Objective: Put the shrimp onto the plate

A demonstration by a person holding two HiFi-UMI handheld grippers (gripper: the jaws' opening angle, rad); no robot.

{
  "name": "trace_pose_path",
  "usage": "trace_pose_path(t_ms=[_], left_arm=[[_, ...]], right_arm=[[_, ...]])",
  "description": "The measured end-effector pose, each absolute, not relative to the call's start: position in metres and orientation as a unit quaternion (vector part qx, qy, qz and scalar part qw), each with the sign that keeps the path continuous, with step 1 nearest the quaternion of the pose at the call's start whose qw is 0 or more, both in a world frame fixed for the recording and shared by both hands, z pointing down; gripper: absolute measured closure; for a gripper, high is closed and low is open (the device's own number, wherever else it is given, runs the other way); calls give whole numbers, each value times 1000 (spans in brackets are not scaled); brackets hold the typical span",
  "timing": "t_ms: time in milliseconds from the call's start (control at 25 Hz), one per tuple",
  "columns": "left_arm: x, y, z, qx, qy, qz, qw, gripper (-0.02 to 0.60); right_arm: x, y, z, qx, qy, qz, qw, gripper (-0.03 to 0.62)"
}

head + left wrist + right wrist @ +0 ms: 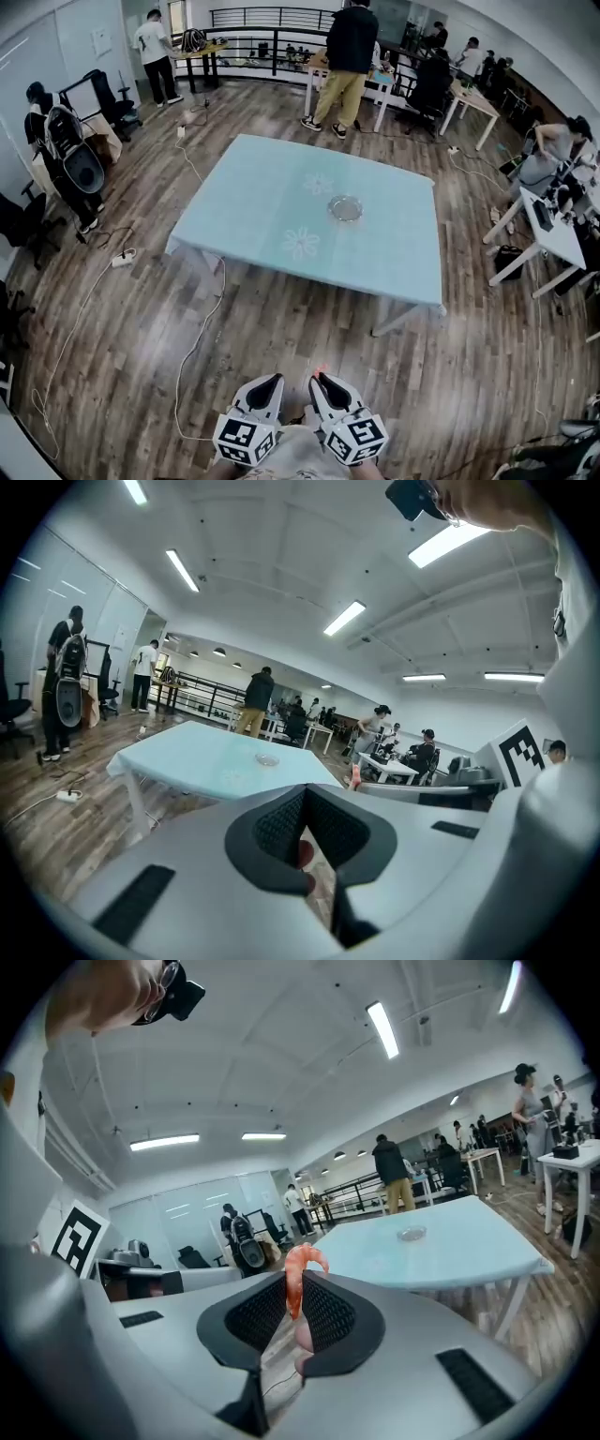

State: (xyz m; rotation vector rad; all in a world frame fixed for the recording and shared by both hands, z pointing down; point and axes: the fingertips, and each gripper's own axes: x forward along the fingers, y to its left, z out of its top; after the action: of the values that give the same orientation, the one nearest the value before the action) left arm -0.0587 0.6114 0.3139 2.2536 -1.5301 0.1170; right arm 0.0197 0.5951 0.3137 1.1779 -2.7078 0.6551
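- Right hand-held gripper [296, 1288]: jaws clamped on the shrimp [294, 1283]. Its long axis runs along the jaws, with the curled end poking past the tips.
- Left hand-held gripper [302, 803]: jaws together, nothing gripped.
- Glass plate [345, 208] sits on the bench [262, 216], well apart from both grippers, forward and slightly right of the right gripper's jaw line. Bare floor lies between.
- Both grippers are held low, close to the body, side by side and tips forward. The right one is nearer the plate.
- Judgement: a long forward carry is needed before any release.
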Motion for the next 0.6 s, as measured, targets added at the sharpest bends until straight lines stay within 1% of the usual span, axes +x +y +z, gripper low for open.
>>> trace_pose_path(t_ms=[120, 320, 600], left_arm=[[-79, 630, 318, 814, -540, 43, 208, 574], [-89, 644, 302, 825, -526, 34, 204, 574], [-112, 640, 306, 818, -533, 15, 217, 574]], right_arm=[[5, 618, 320, 408, -881, 233, 58, 523], [-8, 636, 300, 405, -881, 239, 43, 523], [-30, 622, 290, 412, -883, 218, 47, 523]])
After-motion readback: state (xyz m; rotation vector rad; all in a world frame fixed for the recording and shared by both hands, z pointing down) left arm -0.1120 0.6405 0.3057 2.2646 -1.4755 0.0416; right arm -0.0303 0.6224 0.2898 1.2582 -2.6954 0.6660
